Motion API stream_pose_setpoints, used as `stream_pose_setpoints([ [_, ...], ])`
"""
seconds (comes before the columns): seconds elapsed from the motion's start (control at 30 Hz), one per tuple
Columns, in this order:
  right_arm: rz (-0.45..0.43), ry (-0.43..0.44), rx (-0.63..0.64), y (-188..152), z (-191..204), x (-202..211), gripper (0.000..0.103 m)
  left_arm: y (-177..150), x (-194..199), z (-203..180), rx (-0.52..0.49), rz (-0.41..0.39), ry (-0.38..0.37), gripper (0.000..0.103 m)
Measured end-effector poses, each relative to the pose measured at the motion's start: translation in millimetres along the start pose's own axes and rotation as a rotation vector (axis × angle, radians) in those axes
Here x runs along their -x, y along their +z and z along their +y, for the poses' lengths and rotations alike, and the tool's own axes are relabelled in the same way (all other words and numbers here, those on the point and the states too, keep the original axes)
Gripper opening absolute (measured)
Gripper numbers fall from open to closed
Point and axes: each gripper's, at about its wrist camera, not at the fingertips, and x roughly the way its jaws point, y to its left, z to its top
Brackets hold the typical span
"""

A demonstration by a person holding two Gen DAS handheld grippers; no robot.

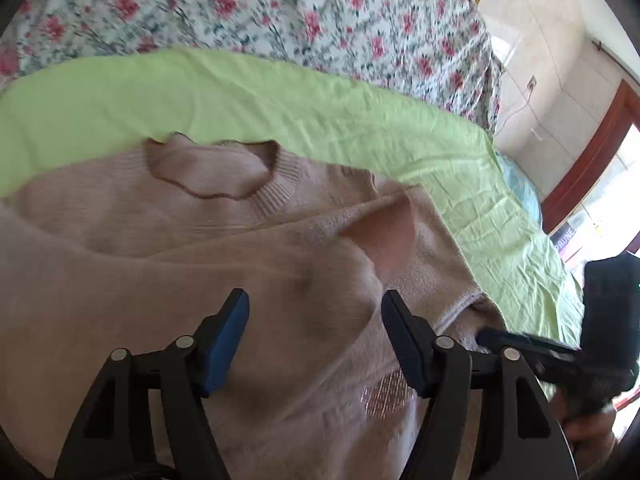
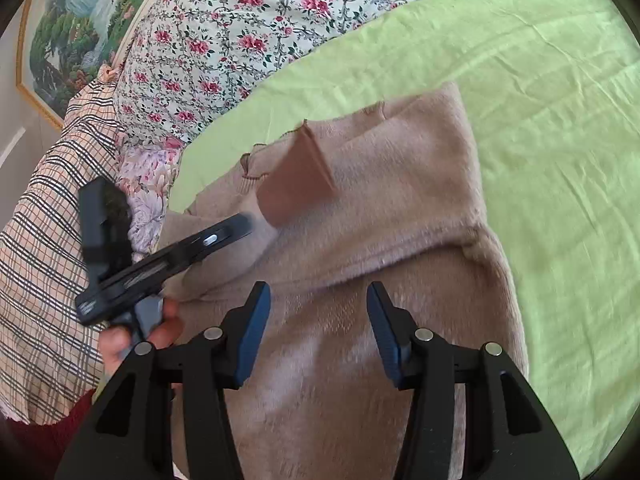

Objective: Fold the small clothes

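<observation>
A pinkish-beige knit sweater (image 1: 224, 240) lies on a light green sheet (image 1: 300, 96), neckline (image 1: 212, 172) toward the far side and one sleeve folded across its body. My left gripper (image 1: 315, 300) hovers open over the folded sleeve, with nothing between its blue pads. In the right wrist view the sweater (image 2: 392, 200) fills the middle, and my right gripper (image 2: 318, 292) stands open just above its lower body, holding nothing. The left gripper (image 2: 242, 222) shows there blurred at the left, held by a hand (image 2: 160, 328). The right gripper (image 1: 486, 336) appears at the sweater's right edge.
A floral quilt (image 1: 280, 8) is bunched along the far side of the green sheet (image 2: 540, 120). A plaid cloth (image 2: 48, 240) lies at the left under a framed landscape picture (image 2: 72, 32). A tiled wall and a red-brown door frame (image 1: 592, 152) stand at the right.
</observation>
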Motion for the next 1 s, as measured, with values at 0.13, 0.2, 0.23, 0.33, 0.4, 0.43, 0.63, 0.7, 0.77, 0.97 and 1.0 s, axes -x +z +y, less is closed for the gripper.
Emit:
stream_pose_setpoints([
  [0.13, 0.009, -0.002, 0.039, 15.5, -1.8, -17.9, 0.052, -24.3, 55.4, 23.6, 0.014, -0.042, 0.047, 0.071],
  [0.2, 0.015, -0.016, 0.065, 25.2, -4.5, -26.5, 0.052, -36.4, 79.7, 40.8, 0.011, -0.055, 0.12, 0.071],
  [0.23, 0.016, -0.021, 0.072, 28.3, -6.3, -28.9, 0.052, -45.1, 92.5, 53.1, 0.015, -0.061, 0.175, 0.071],
  [0.33, 0.036, -0.017, 0.104, 38.1, -9.3, -40.4, 0.056, -64.4, 121.1, 93.2, 0.06, -0.065, 0.312, 0.071],
  [0.4, 0.051, -0.007, 0.143, 41.4, -6.4, -49.4, 0.061, -74.9, 129.8, 118.1, 0.102, -0.051, 0.372, 0.071],
  [0.43, 0.061, -0.004, 0.162, 42.4, -3.9, -54.5, 0.061, -80.4, 131.7, 134.7, 0.138, -0.034, 0.404, 0.071],
  [0.63, 0.124, 0.034, 0.201, 49.3, 10.6, -77.0, 0.011, -81.5, 119.6, 169.0, 0.19, 0.005, 0.467, 0.07],
  [0.7, 0.1, 0.057, 0.156, 53.6, 10.1, -62.9, 0.005, -75.7, 114.3, 168.5, 0.191, -0.003, 0.486, 0.07],
  [0.77, 0.047, 0.11, 0.096, 59.8, 6.9, -37.2, 0.005, -71.6, 111.0, 168.6, 0.199, -0.006, 0.496, 0.07],
  [0.97, -0.009, 0.116, -0.039, 67.9, -22.0, 17.4, 0.005, -69.1, 102.7, 165.6, 0.197, -0.002, 0.568, 0.07],
  [1.0, 0.022, 0.084, -0.051, 65.5, -26.4, 12.4, 0.005, -69.8, 104.2, 164.8, 0.204, -0.007, 0.574, 0.07],
])
